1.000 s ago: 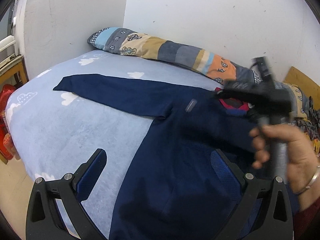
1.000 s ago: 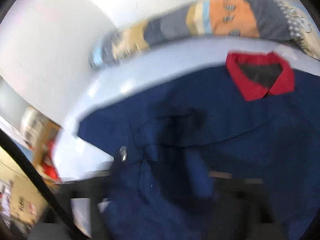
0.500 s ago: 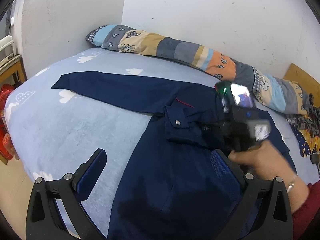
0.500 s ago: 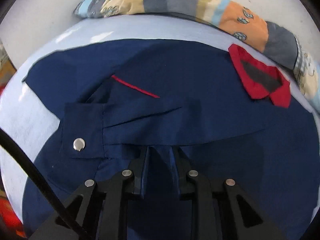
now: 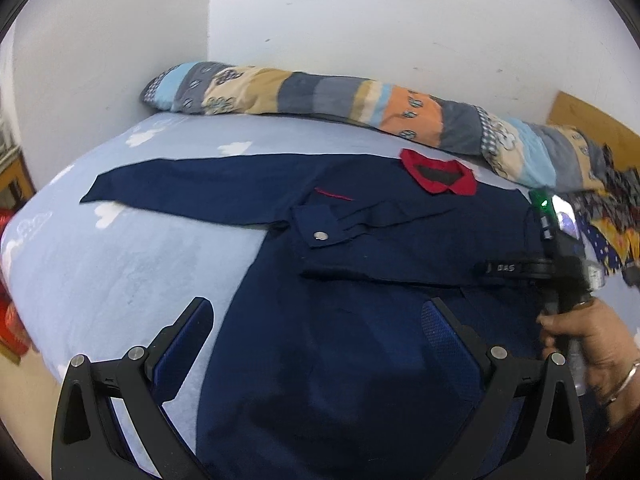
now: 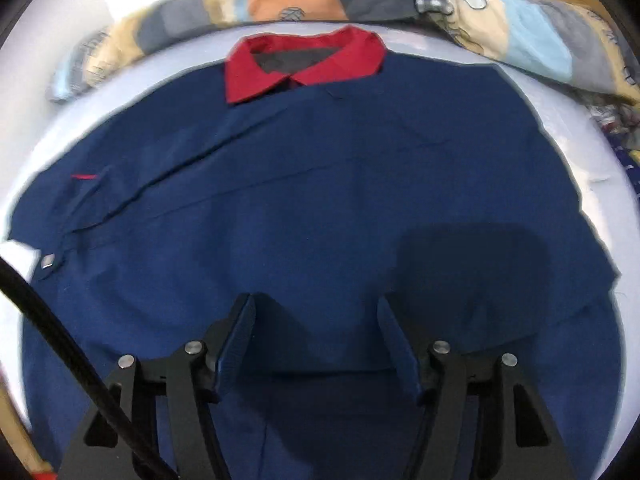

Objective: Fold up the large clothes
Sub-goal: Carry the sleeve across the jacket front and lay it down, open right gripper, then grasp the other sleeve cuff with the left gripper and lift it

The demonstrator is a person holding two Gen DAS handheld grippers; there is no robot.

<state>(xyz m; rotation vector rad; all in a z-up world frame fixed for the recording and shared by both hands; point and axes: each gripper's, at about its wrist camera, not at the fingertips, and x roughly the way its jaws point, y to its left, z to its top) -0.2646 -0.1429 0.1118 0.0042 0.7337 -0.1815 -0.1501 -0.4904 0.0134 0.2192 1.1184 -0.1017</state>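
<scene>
A navy shirt [image 5: 360,320] with a red collar [image 5: 438,178] lies flat on the cloud-print bed sheet [image 5: 120,264], one sleeve [image 5: 380,240] folded across its chest, the other stretched left. The left gripper [image 5: 316,328] hovers above it, fingers wide apart, nothing between them. The right gripper [image 6: 316,340], over the shirt's near part, has just been opening; its jaws stand apart, empty.

Black grippers [image 6: 316,336] w/ blue pads, silver screws; hand [image 5: 588,344] w/ bangle, red sleeve.
</scene>
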